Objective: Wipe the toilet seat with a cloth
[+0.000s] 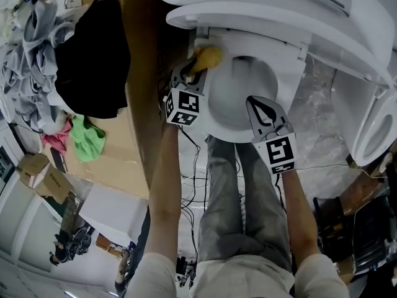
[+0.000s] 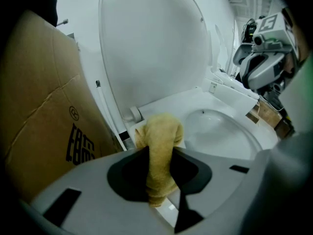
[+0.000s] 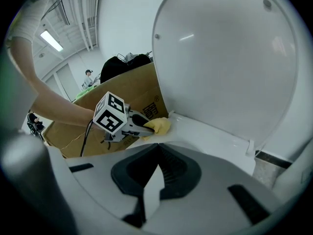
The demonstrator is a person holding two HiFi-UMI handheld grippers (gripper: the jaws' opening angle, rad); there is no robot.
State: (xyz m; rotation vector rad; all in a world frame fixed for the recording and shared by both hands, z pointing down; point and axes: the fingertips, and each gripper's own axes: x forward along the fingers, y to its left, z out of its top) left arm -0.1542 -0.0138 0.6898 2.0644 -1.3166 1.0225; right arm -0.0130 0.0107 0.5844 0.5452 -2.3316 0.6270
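Observation:
The white toilet has its lid (image 2: 151, 48) raised, and the seat (image 1: 217, 107) rings the bowl. My left gripper (image 1: 195, 68) is shut on a yellow cloth (image 1: 208, 57) that rests on the seat's back left corner, near the hinge. In the left gripper view the cloth (image 2: 160, 146) hangs between the jaws of the left gripper (image 2: 159, 156) over the seat (image 2: 195, 99). My right gripper (image 1: 255, 102) hovers over the seat's front right rim, shut and holding nothing. The right gripper view shows this gripper (image 3: 157, 148) closed, with the left gripper (image 3: 139, 124) and the cloth (image 3: 159, 125) beyond it.
A tall cardboard box (image 1: 139, 73) stands tight against the toilet's left side. A black bag (image 1: 93, 54) and a green cloth (image 1: 87, 141) lie beyond it. Another toilet (image 1: 378, 129) stands at the right. Cables (image 1: 192, 166) run across the floor by the person's legs.

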